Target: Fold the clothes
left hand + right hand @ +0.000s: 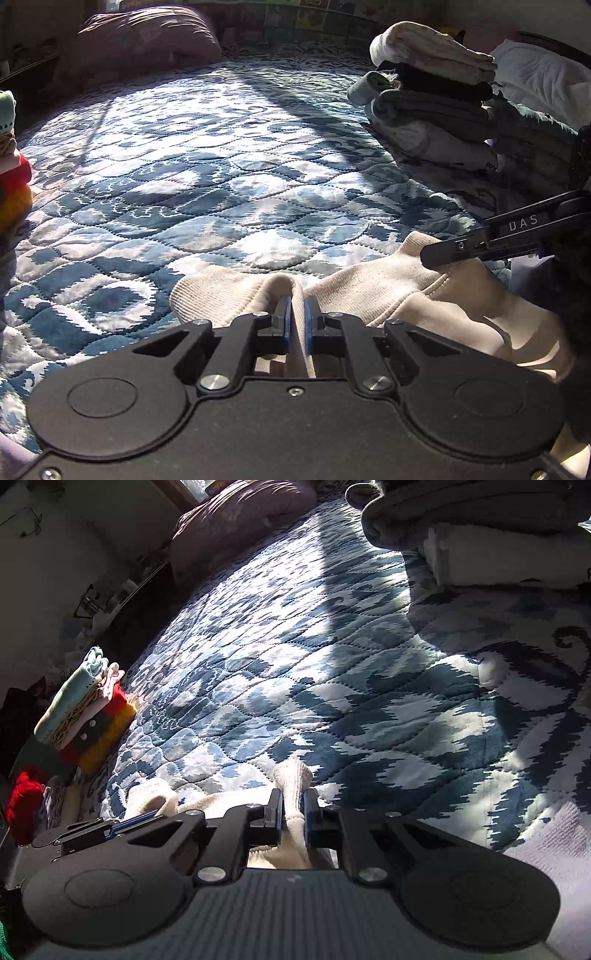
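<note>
Folding looks well along: two stacks, one at the bed's right edge and one at its left, are done, while both left tongs and right tongs pinch the cream sweater at the bed's near edge, still unfolded.

Garment at near edge of quilt, folded stack far right, pillow far left behind.
</note>
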